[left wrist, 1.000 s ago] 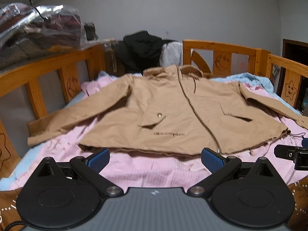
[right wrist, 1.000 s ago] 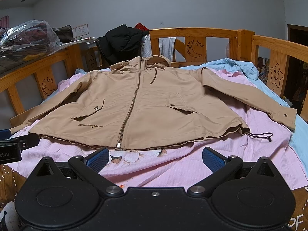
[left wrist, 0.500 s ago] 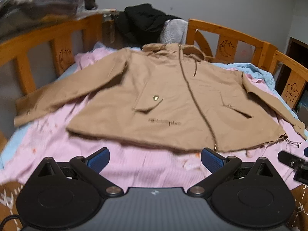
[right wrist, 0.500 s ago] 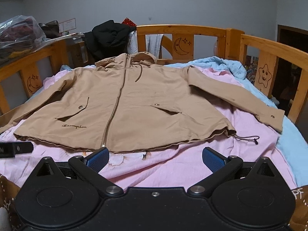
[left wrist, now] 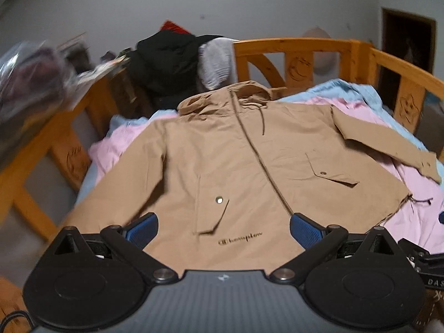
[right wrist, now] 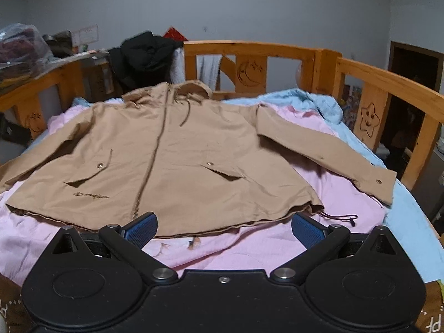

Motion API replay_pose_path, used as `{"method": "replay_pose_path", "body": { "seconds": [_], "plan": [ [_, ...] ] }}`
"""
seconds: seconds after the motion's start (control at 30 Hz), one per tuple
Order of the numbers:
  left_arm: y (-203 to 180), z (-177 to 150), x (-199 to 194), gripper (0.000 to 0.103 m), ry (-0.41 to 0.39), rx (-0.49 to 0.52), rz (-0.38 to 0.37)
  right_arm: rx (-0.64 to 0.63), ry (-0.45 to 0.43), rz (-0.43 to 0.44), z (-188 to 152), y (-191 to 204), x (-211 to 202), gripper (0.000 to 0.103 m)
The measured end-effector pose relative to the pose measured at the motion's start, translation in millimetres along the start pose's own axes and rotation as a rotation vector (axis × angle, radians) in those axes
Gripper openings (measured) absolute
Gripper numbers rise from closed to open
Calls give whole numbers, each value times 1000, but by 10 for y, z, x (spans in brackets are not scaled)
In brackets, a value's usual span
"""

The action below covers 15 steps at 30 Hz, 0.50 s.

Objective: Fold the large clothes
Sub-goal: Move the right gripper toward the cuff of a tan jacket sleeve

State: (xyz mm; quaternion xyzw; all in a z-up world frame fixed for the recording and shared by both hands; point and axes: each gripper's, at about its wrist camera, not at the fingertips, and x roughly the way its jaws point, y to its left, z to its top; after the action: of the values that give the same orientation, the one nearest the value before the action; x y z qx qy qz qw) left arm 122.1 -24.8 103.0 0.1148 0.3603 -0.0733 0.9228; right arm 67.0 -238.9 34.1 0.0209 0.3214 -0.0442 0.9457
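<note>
A tan hooded zip jacket [left wrist: 238, 166] lies spread flat, front up, on a pink sheet, sleeves out to both sides; it also shows in the right wrist view [right wrist: 177, 161]. My left gripper [left wrist: 223, 229] is open and empty, hovering over the jacket's lower left front near the logo. My right gripper [right wrist: 224, 226] is open and empty, just above the jacket's hem at the right of the zip. The right gripper's black tip shows at the left wrist view's right edge [left wrist: 424, 260].
A wooden bed rail [right wrist: 388, 83] rings the bed. Dark and grey clothes [left wrist: 172, 61] hang over the headboard. A pink sheet [right wrist: 249, 249] and a light blue blanket [right wrist: 410, 216] lie under the jacket. Plastic-wrapped bundles [right wrist: 19, 47] sit beyond the left rail.
Both grippers have moved forward toward the jacket. The left one now hangs over its lower front; the right one has reached the hem. Both stay open.
</note>
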Motion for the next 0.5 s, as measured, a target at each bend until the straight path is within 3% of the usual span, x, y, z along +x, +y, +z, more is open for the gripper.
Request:
{"method": "replay_pose_path", "body": {
  "seconds": [0.23, 0.5],
  "plan": [
    [-204, 414, 273, 103, 64, 59, 11, 41, 93, 11, 260, -128, 353, 103],
    [-582, 558, 1102, 103, 61, 91, -57, 179, 162, 8, 668, -551, 1204, 103]
  ]
}}
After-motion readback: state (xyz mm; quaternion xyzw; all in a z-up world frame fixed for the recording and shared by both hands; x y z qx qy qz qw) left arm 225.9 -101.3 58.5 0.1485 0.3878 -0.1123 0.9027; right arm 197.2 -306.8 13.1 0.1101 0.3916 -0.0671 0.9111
